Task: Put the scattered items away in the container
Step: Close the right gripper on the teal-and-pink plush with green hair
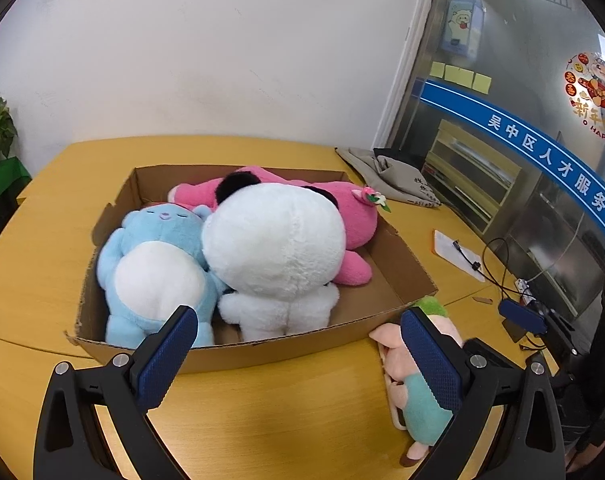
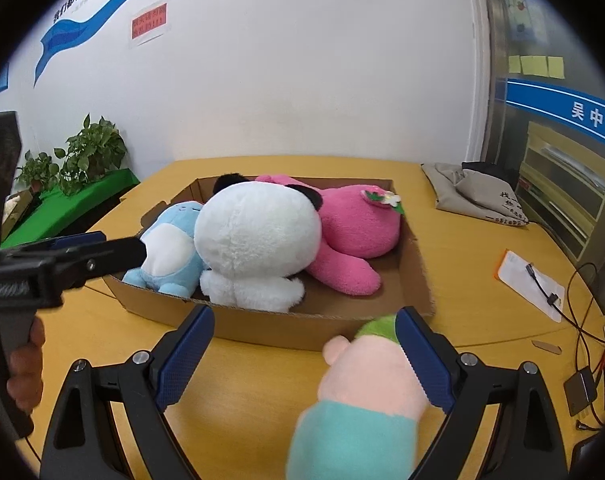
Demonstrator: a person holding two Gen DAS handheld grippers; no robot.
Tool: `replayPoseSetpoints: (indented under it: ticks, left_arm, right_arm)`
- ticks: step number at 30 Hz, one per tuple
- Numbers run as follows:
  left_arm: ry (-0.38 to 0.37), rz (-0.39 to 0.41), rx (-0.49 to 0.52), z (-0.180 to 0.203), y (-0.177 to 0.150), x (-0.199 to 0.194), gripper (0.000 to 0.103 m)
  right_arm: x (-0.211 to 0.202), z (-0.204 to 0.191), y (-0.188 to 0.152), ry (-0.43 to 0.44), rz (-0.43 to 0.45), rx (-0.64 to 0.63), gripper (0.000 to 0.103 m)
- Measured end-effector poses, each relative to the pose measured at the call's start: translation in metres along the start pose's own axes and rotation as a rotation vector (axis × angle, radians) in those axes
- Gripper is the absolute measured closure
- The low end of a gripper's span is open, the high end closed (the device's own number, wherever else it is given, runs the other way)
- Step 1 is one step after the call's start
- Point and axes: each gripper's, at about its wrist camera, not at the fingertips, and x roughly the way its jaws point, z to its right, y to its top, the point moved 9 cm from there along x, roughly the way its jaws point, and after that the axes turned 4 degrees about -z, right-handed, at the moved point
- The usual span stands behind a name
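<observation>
Holding the left gripper (image 1: pixel 298 344) wide apart, gripping nothing, low centre before the cardboard box (image 1: pixel 398 264). Spreading the right gripper (image 2: pixel 304 350) too, its right finger touching a peach plush doll (image 2: pixel 366 384) lying on the bench (image 1: pixel 42 240) outside the box's near-right corner. Leaving bare room inside at right, beside the panda (image 1: pixel 274 240). Cutting off the doll's lower body, blurred.

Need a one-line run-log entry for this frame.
in cardboard box: blue, panda, pink plush | outside: pink-and-teal plush on table | left gripper open | right gripper open
</observation>
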Motion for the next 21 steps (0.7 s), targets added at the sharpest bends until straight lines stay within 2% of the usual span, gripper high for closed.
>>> replayPoseSetpoints:
  ticks: [3, 8, 13, 21]
  left_arm:
    - [-0.034, -0.035, 0.022, 0.016, -0.004, 0.014, 0.0]
    - [-0.11, -0.104, 0.064, 0.054, -0.013, 0.043, 0.0]
    - [-0.173, -0.178, 0.102, 0.087, -0.023, 0.07, 0.0]
    - [-0.242, -0.279, 0.158, 0.126, -0.042, 0.109, 0.0]
  right_arm:
    - [-0.006, 0.027, -0.023, -0.032, -0.031, 0.041, 0.011]
    - [0.021, 0.056, -0.073, -0.052, -0.176, 0.141, 0.011]
    - [0.037, 0.039, -0.094, 0.065, -0.23, 0.151, 0.011]
    - [0.04, 0.019, -0.12, 0.182, -0.273, 0.106, 0.012]
